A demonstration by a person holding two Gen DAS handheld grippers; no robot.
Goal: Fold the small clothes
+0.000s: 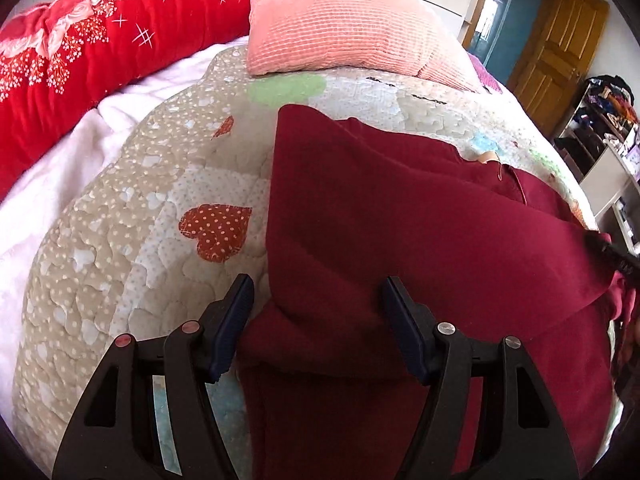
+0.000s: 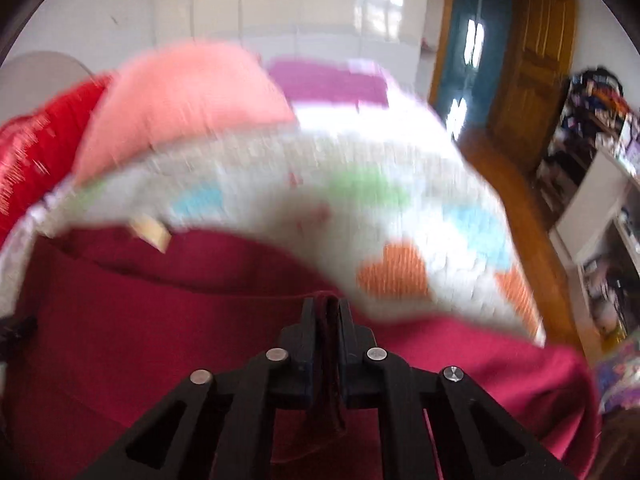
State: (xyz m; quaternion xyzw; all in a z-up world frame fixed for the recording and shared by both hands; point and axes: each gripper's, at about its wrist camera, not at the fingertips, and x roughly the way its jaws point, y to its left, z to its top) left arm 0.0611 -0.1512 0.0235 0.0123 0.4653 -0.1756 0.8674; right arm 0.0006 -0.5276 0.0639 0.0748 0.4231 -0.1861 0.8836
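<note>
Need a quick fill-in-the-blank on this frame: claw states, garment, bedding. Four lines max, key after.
1. The left claw is ____ above the maroon garment.
2. The right claw is shut on a fold of the ____ garment.
3. The garment lies on a quilt patterned with ____.
4. The pillow beyond the garment is ____.

Missing words: open; maroon; hearts; pink

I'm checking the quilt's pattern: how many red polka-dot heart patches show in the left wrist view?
2: a large red polka-dot heart patch left of the dark red garment, and a smaller one farther up. The garment may hide others.
</note>
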